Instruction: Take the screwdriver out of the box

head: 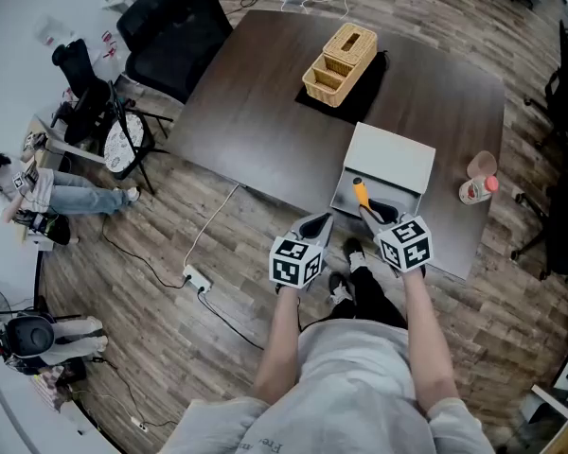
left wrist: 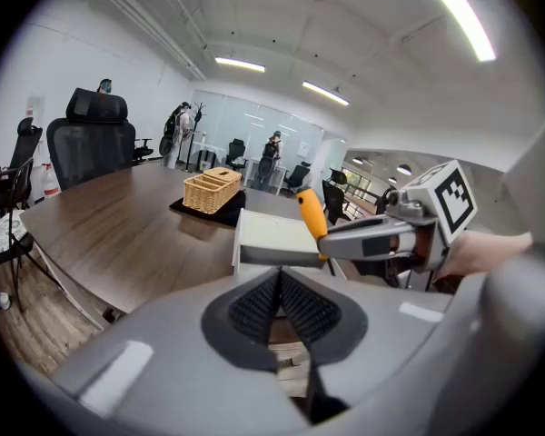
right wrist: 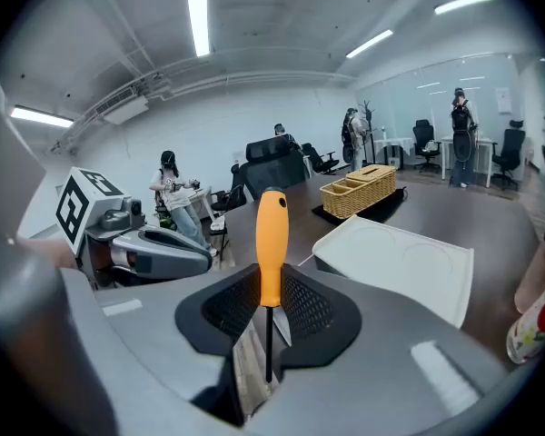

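An orange-handled screwdriver [head: 361, 194] stands upright between the pads of my right gripper [head: 371, 214], which is shut on its handle [right wrist: 272, 243], the dark shaft pointing down toward me. It hangs just above the open white box [head: 383, 173] at the near edge of the dark table [head: 265, 112]. In the left gripper view the screwdriver [left wrist: 311, 212] sticks up from the right gripper [left wrist: 372, 239] over the box [left wrist: 268, 239]. My left gripper [head: 314, 225] hovers off the table's near edge, left of the box, shut with nothing in it [left wrist: 278, 275].
A wicker basket [head: 341, 62] sits on a black mat at the far side of the table. A paper cup [head: 480, 165] and a small red-capped bottle [head: 473, 192] stand right of the box. Office chairs [head: 175, 26] and floor cables [head: 199, 277] surround the table.
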A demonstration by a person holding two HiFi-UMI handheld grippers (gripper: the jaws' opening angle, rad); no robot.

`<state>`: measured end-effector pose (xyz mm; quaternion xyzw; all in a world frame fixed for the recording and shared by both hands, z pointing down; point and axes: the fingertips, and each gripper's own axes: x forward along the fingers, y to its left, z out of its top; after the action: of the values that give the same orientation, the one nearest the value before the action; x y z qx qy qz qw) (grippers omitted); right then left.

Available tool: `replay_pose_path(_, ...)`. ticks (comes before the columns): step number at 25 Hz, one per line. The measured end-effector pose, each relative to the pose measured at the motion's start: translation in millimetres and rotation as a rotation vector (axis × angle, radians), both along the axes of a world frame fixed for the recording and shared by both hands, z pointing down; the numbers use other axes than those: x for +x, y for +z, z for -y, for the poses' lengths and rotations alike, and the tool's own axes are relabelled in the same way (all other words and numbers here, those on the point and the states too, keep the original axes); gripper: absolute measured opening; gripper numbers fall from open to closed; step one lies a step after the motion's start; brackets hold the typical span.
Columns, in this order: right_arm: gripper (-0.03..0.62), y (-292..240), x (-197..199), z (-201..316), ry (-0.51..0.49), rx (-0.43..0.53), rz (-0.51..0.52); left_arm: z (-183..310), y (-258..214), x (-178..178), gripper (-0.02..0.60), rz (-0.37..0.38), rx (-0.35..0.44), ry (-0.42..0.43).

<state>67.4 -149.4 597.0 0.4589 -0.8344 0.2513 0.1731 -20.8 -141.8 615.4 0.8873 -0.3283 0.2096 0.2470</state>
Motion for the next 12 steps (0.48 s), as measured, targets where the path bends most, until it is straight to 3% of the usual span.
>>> replay_pose_path(12,0.072,-3,13,-30,0.133,0.075,-0.003,-23,-3,6,0.052,-0.046,0.021,0.02)
